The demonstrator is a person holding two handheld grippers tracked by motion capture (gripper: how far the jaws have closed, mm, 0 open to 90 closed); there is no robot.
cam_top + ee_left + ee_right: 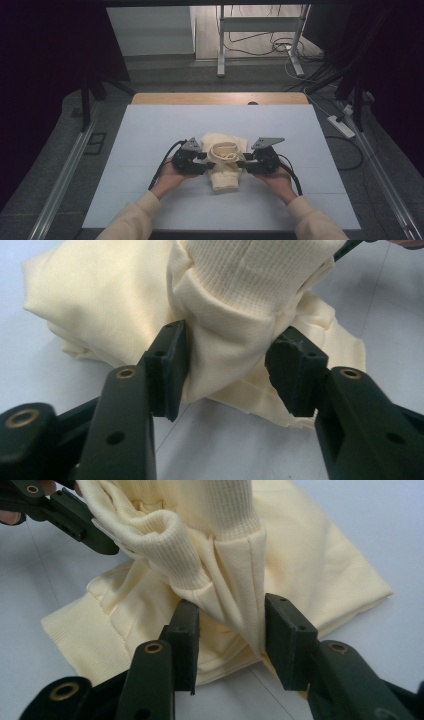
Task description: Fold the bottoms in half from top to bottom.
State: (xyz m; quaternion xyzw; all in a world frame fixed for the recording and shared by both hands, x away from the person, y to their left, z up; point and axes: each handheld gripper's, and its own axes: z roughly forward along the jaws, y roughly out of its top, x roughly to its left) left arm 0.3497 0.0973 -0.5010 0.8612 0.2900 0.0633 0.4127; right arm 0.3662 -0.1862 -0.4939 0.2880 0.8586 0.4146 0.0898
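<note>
Both the left gripper (209, 163) and right gripper (241, 163) are half open around the yellow sweater (226, 161), so its fold may flop loose.

- The high view is dim, its side edges sinking into near-black; the white surface (150, 130) looks evenly, softly lit.
- Both gripper views are brighter, with slight softness up close.
- Shadows are faint; no glare.
</note>
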